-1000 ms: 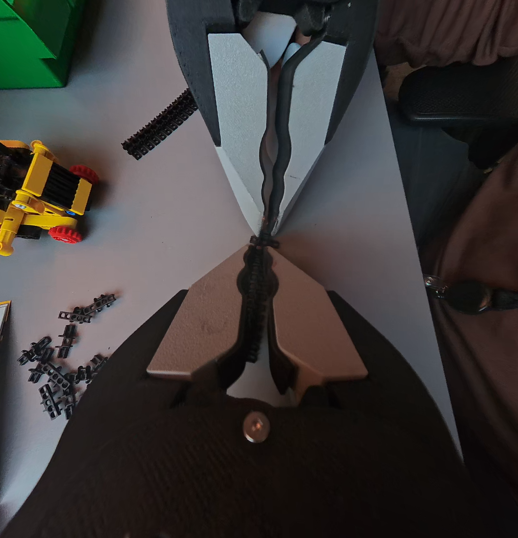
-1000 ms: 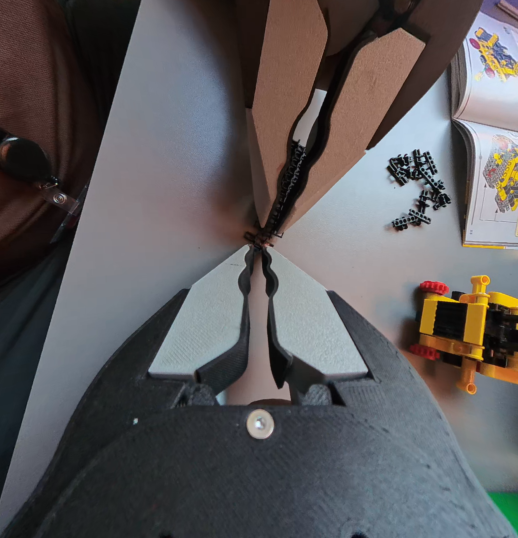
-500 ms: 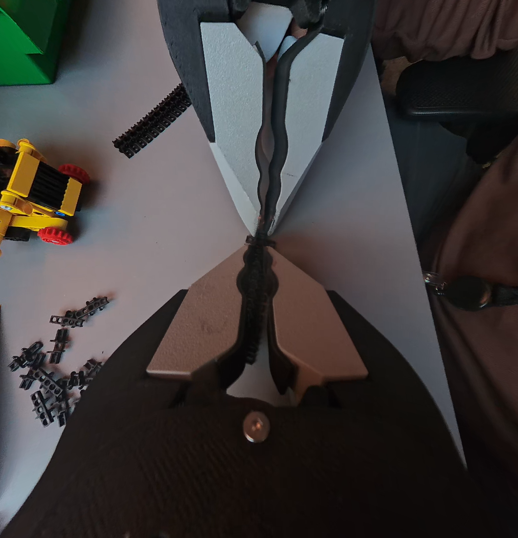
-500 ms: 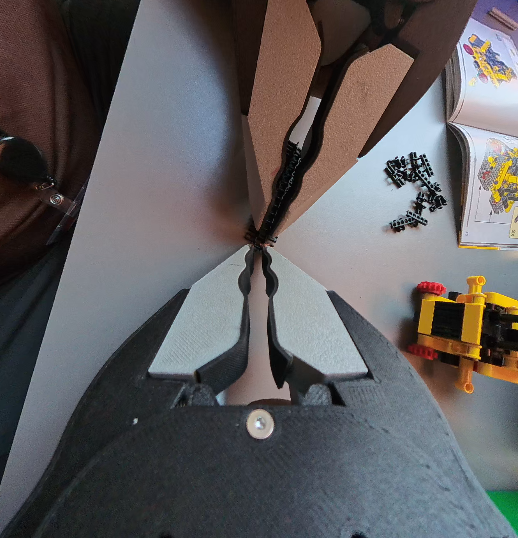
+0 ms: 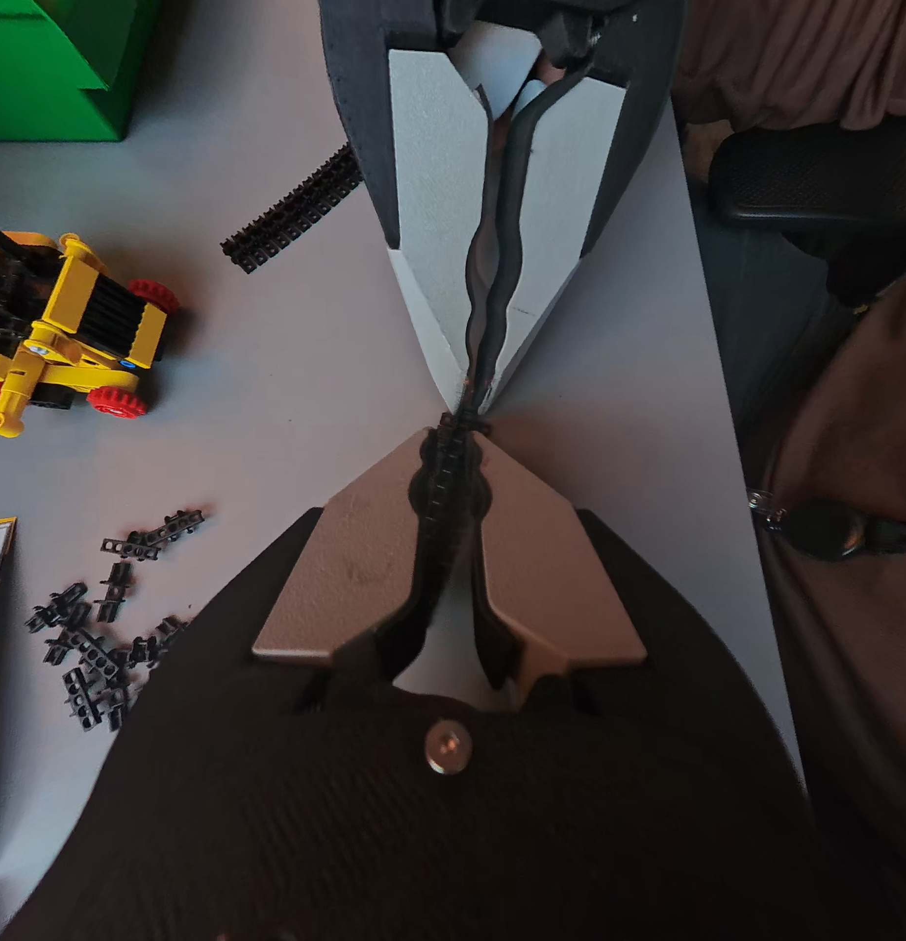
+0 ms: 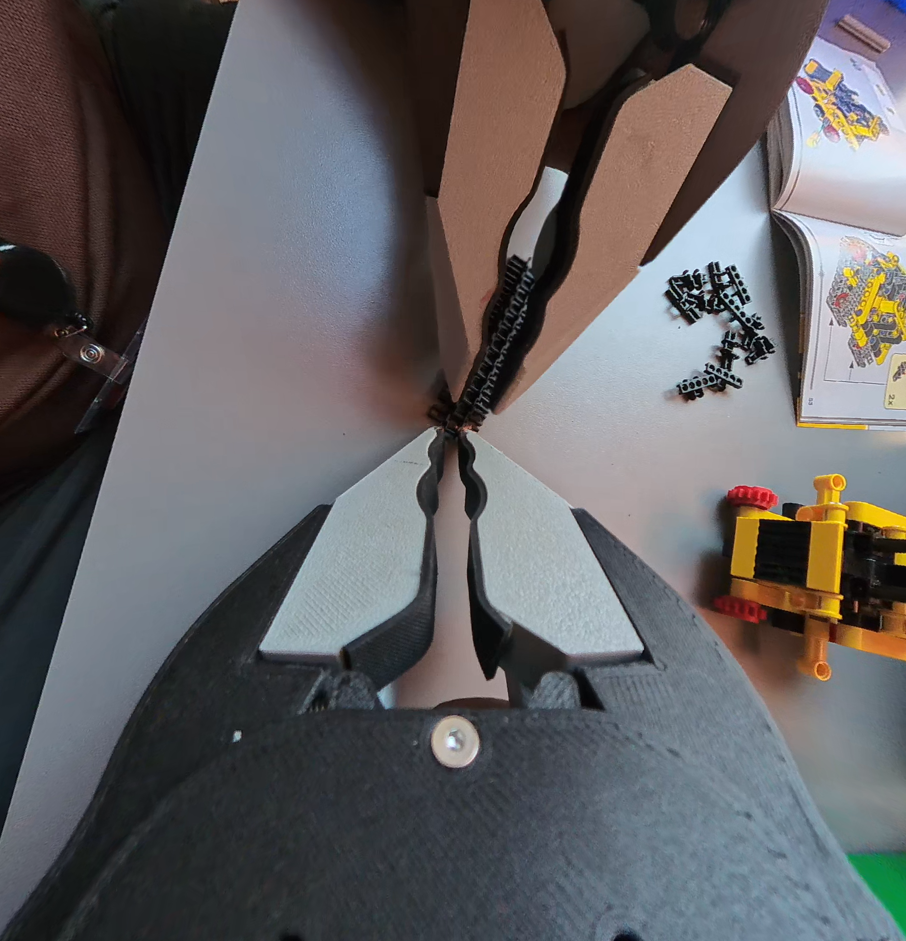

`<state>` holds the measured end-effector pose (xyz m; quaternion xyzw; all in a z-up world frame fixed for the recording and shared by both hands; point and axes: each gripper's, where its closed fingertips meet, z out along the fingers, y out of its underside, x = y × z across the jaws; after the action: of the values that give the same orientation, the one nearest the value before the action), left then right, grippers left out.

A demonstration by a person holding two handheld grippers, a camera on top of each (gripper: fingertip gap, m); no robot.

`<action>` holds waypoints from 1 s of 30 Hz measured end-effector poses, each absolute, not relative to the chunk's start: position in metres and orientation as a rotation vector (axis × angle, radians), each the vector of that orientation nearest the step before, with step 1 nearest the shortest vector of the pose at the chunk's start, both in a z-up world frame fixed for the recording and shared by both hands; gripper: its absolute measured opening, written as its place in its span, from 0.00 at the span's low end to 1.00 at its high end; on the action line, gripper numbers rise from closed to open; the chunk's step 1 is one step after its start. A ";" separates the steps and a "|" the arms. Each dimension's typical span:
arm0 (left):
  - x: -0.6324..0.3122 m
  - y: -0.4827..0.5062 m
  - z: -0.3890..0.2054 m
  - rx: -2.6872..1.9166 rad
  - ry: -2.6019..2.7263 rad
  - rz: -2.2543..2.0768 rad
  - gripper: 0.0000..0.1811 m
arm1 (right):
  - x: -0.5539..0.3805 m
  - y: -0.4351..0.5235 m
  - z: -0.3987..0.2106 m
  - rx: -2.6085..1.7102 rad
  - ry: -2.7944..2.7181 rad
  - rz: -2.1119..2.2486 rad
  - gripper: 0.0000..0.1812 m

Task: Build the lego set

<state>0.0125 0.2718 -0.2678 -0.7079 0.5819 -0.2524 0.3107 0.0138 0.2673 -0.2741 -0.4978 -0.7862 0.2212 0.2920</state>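
The brown-fingered left gripper (image 5: 451, 438) clamps a black plastic tread chain (image 5: 443, 509); at its 12 o'clock the grey-fingered right gripper (image 6: 448, 440) pinches a link. Misalignment could pop it loose.

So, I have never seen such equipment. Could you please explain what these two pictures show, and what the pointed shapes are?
No robot here: a person holds two hand tools, each with two fingers and a camera looking along them. One picture comes from the left tool, brown-fingered; the other from the right tool, grey-fingered. Each view also shows the other tool opposite, tip to tip. The left tool grips a black track chain; the right tool pinches a small black link at the chain's end. On the grey table lie a yellow Lego vehicle, loose black links, another track strip, an open instruction booklet and a green box.
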 end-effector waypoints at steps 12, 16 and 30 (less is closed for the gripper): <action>0.014 0.271 -0.266 -1.878 1.526 -0.709 0.02 | 0.013 0.268 -0.274 -1.330 -2.089 0.587 0.01; 0.015 0.276 -0.261 -1.865 1.484 -0.714 0.00 | 0.013 0.268 -0.274 -1.329 -2.088 0.584 0.01; 0.020 0.272 -0.269 -1.885 1.518 -0.723 0.00 | 0.013 0.267 -0.274 -1.329 -2.090 0.585 0.01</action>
<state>0.0201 0.2716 -0.2688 -0.7113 0.5728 -0.2727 0.3028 0.0132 0.2673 -0.2742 -0.4990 -0.7850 0.2196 0.2941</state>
